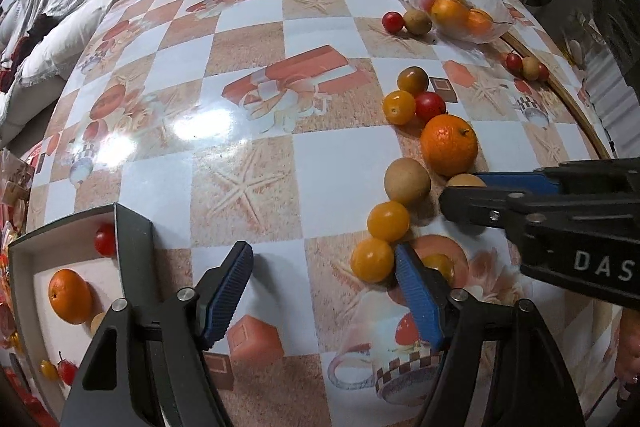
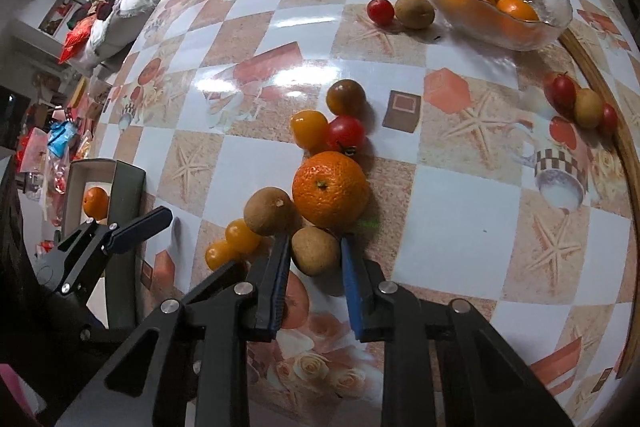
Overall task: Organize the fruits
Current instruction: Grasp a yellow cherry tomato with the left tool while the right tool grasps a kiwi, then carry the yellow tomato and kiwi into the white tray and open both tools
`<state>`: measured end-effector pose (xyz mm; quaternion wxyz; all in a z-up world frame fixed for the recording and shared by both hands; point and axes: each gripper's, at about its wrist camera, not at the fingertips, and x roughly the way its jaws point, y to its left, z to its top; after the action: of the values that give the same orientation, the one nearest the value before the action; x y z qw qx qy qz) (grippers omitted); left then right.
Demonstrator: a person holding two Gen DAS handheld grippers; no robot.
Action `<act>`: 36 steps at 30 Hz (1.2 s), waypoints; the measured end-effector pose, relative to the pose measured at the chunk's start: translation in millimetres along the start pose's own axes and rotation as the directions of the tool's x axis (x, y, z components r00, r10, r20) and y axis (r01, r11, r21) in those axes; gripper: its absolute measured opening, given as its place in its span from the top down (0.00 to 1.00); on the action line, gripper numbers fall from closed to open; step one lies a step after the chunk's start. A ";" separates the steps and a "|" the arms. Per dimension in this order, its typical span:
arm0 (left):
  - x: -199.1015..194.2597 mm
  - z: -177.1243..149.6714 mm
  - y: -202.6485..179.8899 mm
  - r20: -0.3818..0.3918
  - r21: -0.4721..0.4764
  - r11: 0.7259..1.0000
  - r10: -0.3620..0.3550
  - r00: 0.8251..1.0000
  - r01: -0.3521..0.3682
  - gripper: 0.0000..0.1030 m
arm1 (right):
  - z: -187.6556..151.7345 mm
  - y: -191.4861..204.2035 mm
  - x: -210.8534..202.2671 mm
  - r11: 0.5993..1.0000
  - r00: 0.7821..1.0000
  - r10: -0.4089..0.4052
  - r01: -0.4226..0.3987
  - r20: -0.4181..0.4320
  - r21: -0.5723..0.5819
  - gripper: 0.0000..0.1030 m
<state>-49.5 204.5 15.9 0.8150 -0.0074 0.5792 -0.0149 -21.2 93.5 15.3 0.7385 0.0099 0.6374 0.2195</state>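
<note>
At far left, a white box already holds a tangerine and cherry tomatoes, apparently sorted. The left gripper hovers spread wide and empty over the checkered tablecloth. Further right, the right gripper straddles a small, brown, rough-skinned longan, fingers either side and not yet visibly clamped, probably to lift it.

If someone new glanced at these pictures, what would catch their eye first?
Probably the big orange mid-table, ringed by small tomatoes and brown fruits. Just before it, the right hand-held gripper straddles a brown fruit. Far right, a glass bowl holds more oranges.
</note>
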 end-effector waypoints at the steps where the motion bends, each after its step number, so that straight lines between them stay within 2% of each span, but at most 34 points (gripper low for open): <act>1: 1.0 0.2 -0.9 -0.005 0.001 1.000 -0.005 1.000 0.005 0.36 | 0.0 -1.8 -0.6 1.000 1.000 0.000 0.000 0.000 0.005 0.73; 4: 0.7 0.2 -5.9 -0.001 0.017 1.000 -0.002 1.000 0.002 0.46 | -1.6 -9.0 -3.7 1.000 1.000 -0.008 0.008 0.004 0.019 0.73; 7: -1.1 0.4 -12.4 -0.004 0.036 0.999 -0.017 1.000 0.017 0.64 | -3.0 -14.9 -5.5 0.999 1.000 -0.013 0.013 0.007 0.029 0.73; 8: -1.8 0.7 -14.1 -0.004 0.040 0.999 -0.030 1.000 0.031 0.75 | -3.7 -16.5 -6.0 0.999 1.000 -0.015 0.014 0.008 0.030 0.73; 9: -2.3 0.7 -15.9 -0.006 0.043 0.998 -0.047 0.999 0.047 0.79 | -4.2 -17.0 -6.2 0.999 1.000 -0.016 0.016 0.010 0.034 0.73; 16: -9.5 -2.0 -5.5 -0.013 -0.040 0.995 -0.090 0.996 0.090 0.79 | -10.5 -16.5 -8.6 0.999 0.999 -0.032 0.031 0.018 0.034 0.73; 30: -46.1 -22.4 10.3 0.018 -0.086 0.992 -0.088 0.996 0.090 0.79 | -31.1 -13.7 -29.5 0.998 0.998 -0.048 0.047 0.036 0.046 0.73; 36: -63.5 -34.0 20.8 0.031 -0.115 0.990 -0.079 0.996 0.082 0.79 | -37.5 1.8 -42.5 0.996 0.995 -0.087 0.087 0.051 -0.007 0.73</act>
<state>-102.2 227.5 64.1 0.8194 -0.0785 0.5677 -0.0141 -61.1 70.9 48.7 0.7633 -0.0158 0.6173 0.1899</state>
